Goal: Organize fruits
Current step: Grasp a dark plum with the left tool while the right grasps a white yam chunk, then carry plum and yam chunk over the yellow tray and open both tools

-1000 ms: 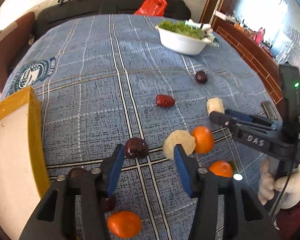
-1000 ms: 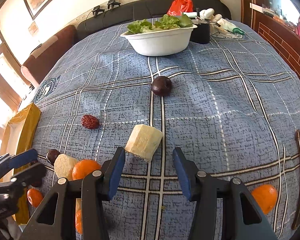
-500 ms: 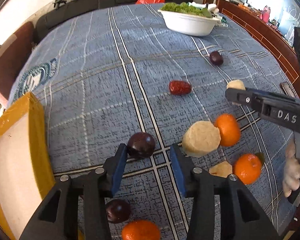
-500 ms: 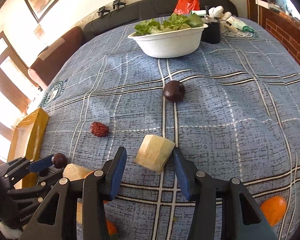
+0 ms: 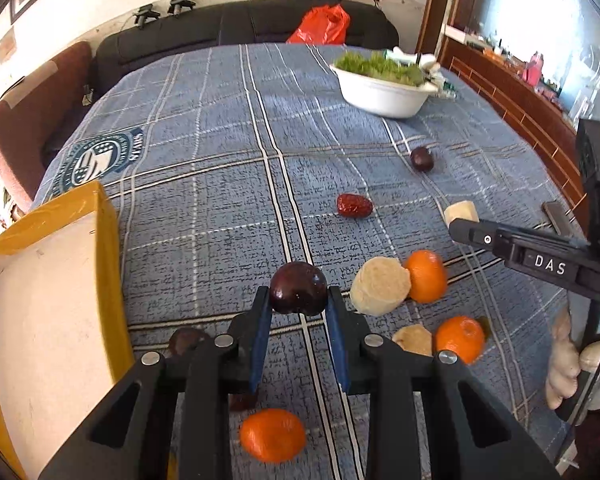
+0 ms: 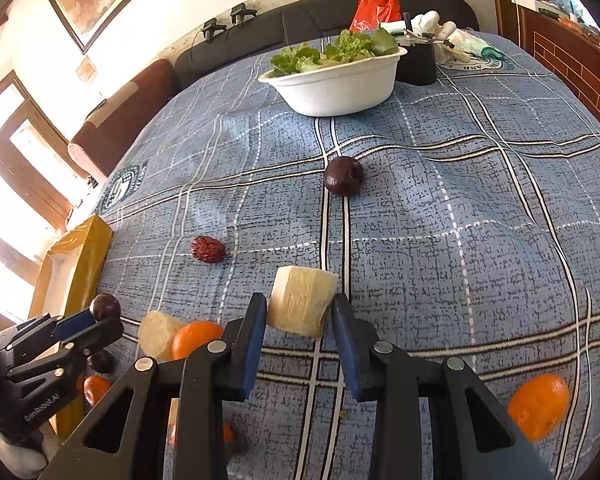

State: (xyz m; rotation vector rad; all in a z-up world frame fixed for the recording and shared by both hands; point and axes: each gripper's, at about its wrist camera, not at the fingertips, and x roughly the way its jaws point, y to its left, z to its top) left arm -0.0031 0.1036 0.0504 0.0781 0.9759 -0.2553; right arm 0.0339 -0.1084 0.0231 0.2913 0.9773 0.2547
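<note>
Dark glossy plum gripped in left fingers; right fingers closing on pale cut chunk

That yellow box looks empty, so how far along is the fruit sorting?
Nothing looks sorted: the yellow box shows no fruit. In hand: the left tool grips a dark plum; the right tool is closing on a pale chunk. Oranges and a red date remain.
</note>
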